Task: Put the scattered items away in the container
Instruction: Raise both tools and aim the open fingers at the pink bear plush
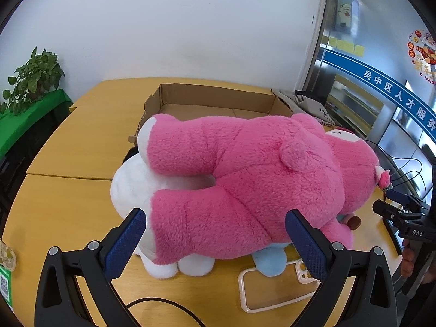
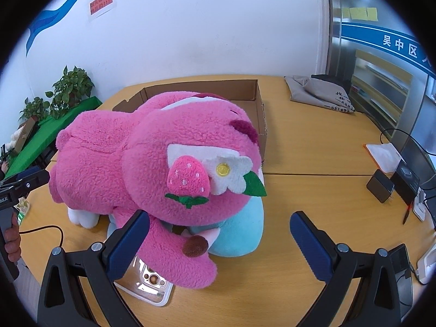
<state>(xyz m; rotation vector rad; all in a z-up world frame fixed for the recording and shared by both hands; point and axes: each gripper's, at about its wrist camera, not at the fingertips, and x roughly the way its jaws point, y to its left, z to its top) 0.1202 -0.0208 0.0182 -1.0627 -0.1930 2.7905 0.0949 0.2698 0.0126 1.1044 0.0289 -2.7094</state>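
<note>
Both jaws are held wide apart and nothing is gripped by the left gripper (image 1: 215, 242) or the right gripper (image 2: 219, 241). A pink plush bear (image 1: 253, 185) is laid over other soft toys on the wooden table (image 1: 70, 204), just before the cardboard box (image 1: 218, 100). A phone case (image 1: 261, 291) is seen beside it. A white wall (image 1: 190, 27) and potted plants (image 1: 32, 79) are seen behind.

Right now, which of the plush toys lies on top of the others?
The pink plush bear with the strawberry patch; the white plush and the light blue plush are pressed underneath it.
</note>
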